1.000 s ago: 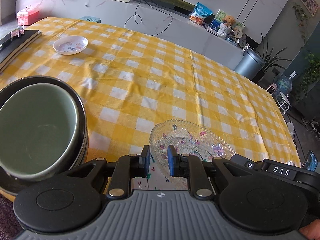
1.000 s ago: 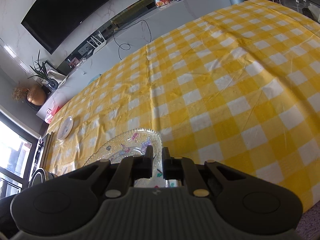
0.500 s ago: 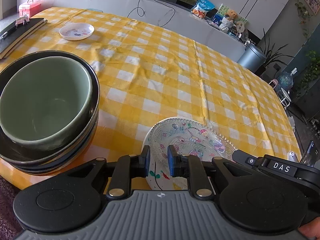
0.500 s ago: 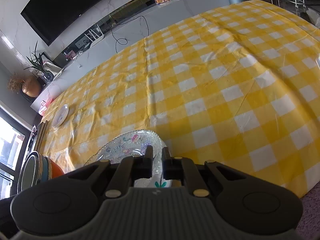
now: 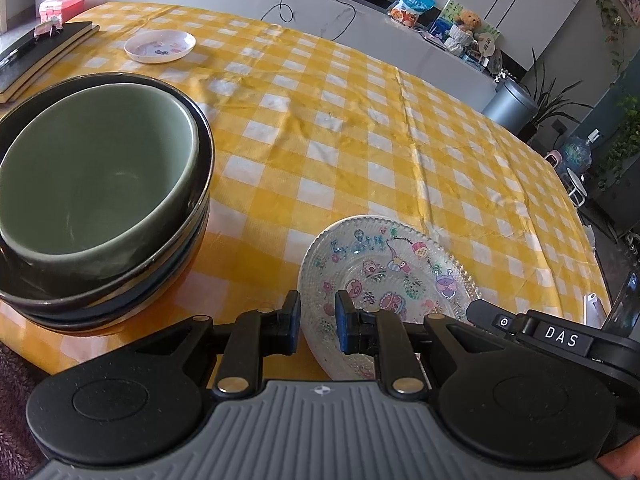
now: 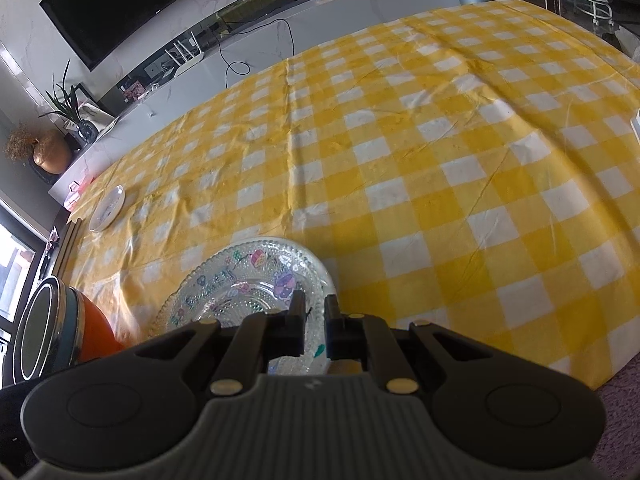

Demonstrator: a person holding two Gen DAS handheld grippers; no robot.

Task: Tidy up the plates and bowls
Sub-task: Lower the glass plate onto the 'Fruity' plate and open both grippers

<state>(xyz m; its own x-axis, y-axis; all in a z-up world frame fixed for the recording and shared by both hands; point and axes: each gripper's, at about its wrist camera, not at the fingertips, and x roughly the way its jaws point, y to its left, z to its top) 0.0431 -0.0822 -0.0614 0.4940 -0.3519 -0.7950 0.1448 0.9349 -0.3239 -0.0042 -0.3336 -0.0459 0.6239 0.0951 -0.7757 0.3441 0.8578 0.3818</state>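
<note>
A clear glass plate [image 5: 394, 268] with cartoon prints is held tilted above the yellow checked table. My left gripper [image 5: 317, 322] is shut on its near left rim. My right gripper [image 6: 313, 326] is shut on its right rim; the plate shows there too [image 6: 244, 280]. A stack of bowls, a green one [image 5: 96, 176] inside dark ones, stands to the left; in the right wrist view the stack [image 6: 60, 336] shows an orange side. A small white dish [image 5: 160, 45] sits far back left.
Dark boards [image 5: 40, 52] lie at the table's far left edge. A pink box [image 5: 60, 2] is behind them. A white counter [image 5: 320, 20] with snacks and cables runs behind the table. A bin [image 5: 510, 106] stands beyond the far right corner.
Both grippers, still holding the glass plate, have pulled back and risen. The bowl stack now shows more fully at left and the plate's rim tilts up.
</note>
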